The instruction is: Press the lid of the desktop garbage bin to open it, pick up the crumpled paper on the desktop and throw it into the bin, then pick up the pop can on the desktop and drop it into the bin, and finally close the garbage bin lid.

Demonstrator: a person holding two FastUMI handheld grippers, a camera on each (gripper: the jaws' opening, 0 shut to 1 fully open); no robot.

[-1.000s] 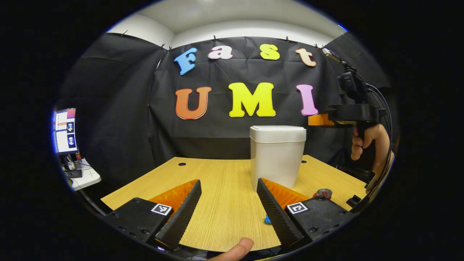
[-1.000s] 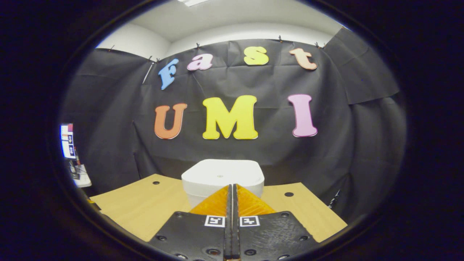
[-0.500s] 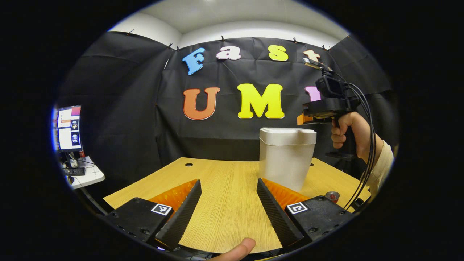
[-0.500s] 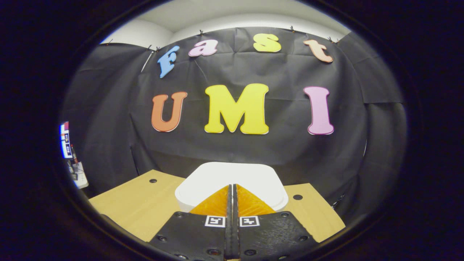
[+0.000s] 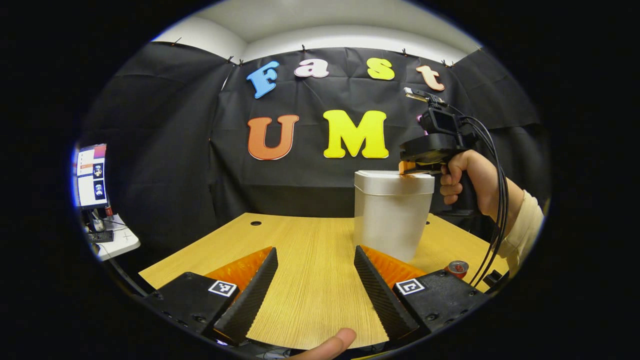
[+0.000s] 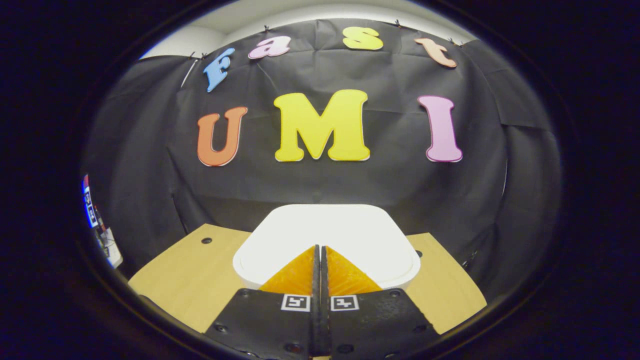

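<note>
1. The white bin (image 5: pixel 393 220) stands upright on the wooden desk (image 5: pixel 310 280), toward its far right part, in front of the black cloth wall. Its lid (image 6: pixel 327 239) is down and lies flat on the body.

2. The right tongs (image 6: pixel 317 250) are pressed together with nothing between them. In the right gripper view their tips sit over the near part of the lid. In the left gripper view the same tongs (image 5: pixel 407 169) meet the top of the lid at its right side, touching it or just above it; which of the two I cannot tell.

3. A hand (image 5: pixel 467 180) in a pale sleeve grips the handle of the right tongs, and black cables hang down from it beside the bin.

4. The left tongs (image 5: pixel 315 270) are spread wide and hold nothing. They hover low over the near part of the desk, with bare wood between the two fingers. A fingertip (image 5: pixel 332 345) shows at the bottom edge.

5. The pop can (image 5: pixel 456 268) stands on the desk to the right of the bin, near the desk's right edge, partly hidden behind the body of the left tongs.

6. A screen (image 5: pixel 91 176) and a small white table sit off to the far left, beyond the cloth.
</note>
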